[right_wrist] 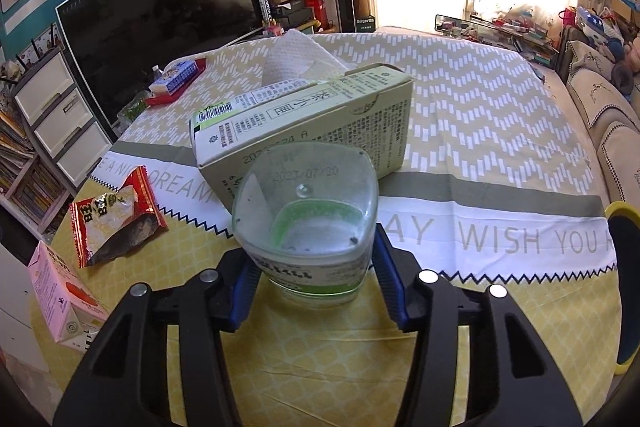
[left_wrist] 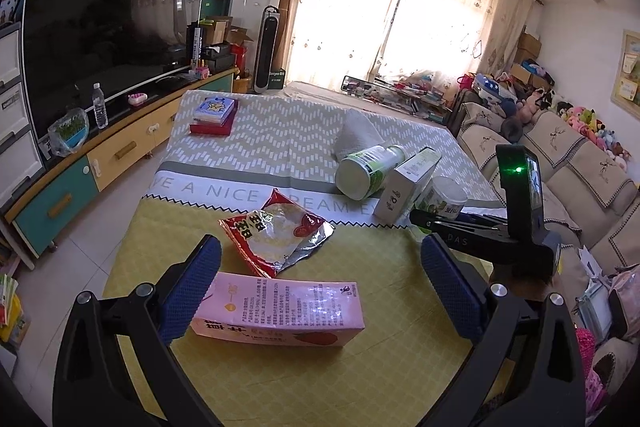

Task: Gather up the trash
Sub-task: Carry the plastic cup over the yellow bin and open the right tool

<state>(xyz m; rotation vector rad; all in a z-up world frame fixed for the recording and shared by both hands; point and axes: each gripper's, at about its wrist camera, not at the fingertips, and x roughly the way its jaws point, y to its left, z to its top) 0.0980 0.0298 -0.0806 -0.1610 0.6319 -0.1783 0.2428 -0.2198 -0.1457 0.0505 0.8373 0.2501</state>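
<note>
While apparently gripped, plastic cup (right_wrist: 306, 223) between right gripper (right_wrist: 312, 291) jaws

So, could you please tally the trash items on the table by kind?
Cartons and boxes: 2 (pink carton, green box)
Cups: 1 (clear cup, between the right gripper pads)
Cans: 1 (green can)
Wrappers: 1 (red wrapper)
Total: 5

Cup (right_wrist: 306, 223) sits before the box (right_wrist: 316, 123) (wrapper (right_wrist: 116, 219) to its left).
</note>
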